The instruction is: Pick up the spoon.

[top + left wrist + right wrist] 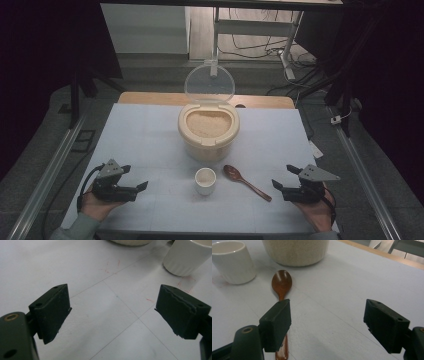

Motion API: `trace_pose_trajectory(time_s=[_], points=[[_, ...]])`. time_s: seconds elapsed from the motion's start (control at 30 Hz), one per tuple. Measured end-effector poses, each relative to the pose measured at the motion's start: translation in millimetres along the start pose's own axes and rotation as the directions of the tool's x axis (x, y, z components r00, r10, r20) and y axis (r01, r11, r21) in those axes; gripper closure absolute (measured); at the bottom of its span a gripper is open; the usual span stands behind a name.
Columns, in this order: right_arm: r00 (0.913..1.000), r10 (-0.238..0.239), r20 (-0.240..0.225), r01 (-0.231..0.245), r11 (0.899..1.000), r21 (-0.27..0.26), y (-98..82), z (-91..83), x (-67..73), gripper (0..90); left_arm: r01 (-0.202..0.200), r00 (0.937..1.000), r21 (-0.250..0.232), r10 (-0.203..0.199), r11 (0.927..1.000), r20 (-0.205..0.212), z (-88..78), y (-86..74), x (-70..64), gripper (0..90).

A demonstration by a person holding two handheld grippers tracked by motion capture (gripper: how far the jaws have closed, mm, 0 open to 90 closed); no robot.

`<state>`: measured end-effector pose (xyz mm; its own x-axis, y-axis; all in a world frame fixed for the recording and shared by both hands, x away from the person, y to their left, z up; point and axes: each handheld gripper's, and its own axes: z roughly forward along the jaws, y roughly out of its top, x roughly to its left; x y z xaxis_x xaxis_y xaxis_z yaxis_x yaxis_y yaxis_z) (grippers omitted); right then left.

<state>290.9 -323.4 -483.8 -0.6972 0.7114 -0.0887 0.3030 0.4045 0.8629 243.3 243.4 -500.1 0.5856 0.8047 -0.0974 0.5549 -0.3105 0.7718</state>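
A cream rice container (208,131) stands mid-table, filled with rice, its clear lid (209,83) hinged up behind it. In front of it sit a small white cup (205,180) and a brown wooden spoon (246,182), bowl toward the container. My left gripper (134,177) rests open at the near left, jaws wide apart over bare table, the cup (185,255) ahead to its right. My right gripper (285,176) is open at the near right; the spoon (281,284) runs under its left jaw, with the cup (232,261) and container (296,251) beyond.
A white sheet (150,140) with faint grid lines covers the table; a wooden edge (150,98) shows at the back. Metal rails (55,165) run along both sides. A desk frame with cables (255,35) stands beyond the table.
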Motion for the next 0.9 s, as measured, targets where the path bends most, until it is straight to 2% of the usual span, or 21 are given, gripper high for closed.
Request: trace_pose_trajectory(time_s=[0.17, 0.3, 0.33, 0.43, 0.57, 0.73, 0.9], points=[[1.0000, -0.003, 0.005, 0.003, 1.000, 0.001, -1.0, 1.1, -0.5, 22.7, 0.012, 0.9999, 0.007, -0.012, 0.9999, 0.008, 0.2, -3.4, 1.3, 12.5], [1.0000, 0.002, 0.002, -0.002, 1.000, 0.003, 1.2, 1.6, -0.5, 24.6, 0.024, 0.9997, 0.002, -0.024, 0.9997, -0.001, -1.4, -5.8, 1.1, 12.9], [1.0000, 0.006, 0.002, -0.006, 1.000, 0.005, 1.8, 1.1, -1.5, 24.7, 0.035, 0.9993, -0.005, -0.035, 0.9994, 0.016, -0.5, -5.6, 3.0, 12.9], [0.9996, 0.028, 0.001, -0.028, 1.000, 0.006, 5.7, -0.5, -3.1, 25.5, 0.030, 0.9995, -0.002, -0.030, 0.9996, 0.013, 1.3, -4.4, 4.3, 12.8], [0.9990, 0.044, -0.001, -0.044, 0.999, 0.001, 7.6, -6.2, -1.2, 27.4, 0.017, 0.9991, 0.002, -0.017, 0.9998, 0.040, 2.2, -2.3, 4.2, 12.7], [0.9986, 0.052, -0.013, -0.052, 0.999, -0.001, 8.3, -4.5, -1.6, 27.0, 0.026, 0.9994, 0.006, -0.026, 0.9996, 0.023, -0.9, -6.1, 5.4, 12.7], [0.9988, 0.045, -0.018, -0.045, 0.999, 0.022, 12.2, 1.0, 0.0, 26.5, 0.030, 0.9994, -0.002, -0.030, 0.9995, 0.017, -0.8, -5.4, 7.9, 12.8]])
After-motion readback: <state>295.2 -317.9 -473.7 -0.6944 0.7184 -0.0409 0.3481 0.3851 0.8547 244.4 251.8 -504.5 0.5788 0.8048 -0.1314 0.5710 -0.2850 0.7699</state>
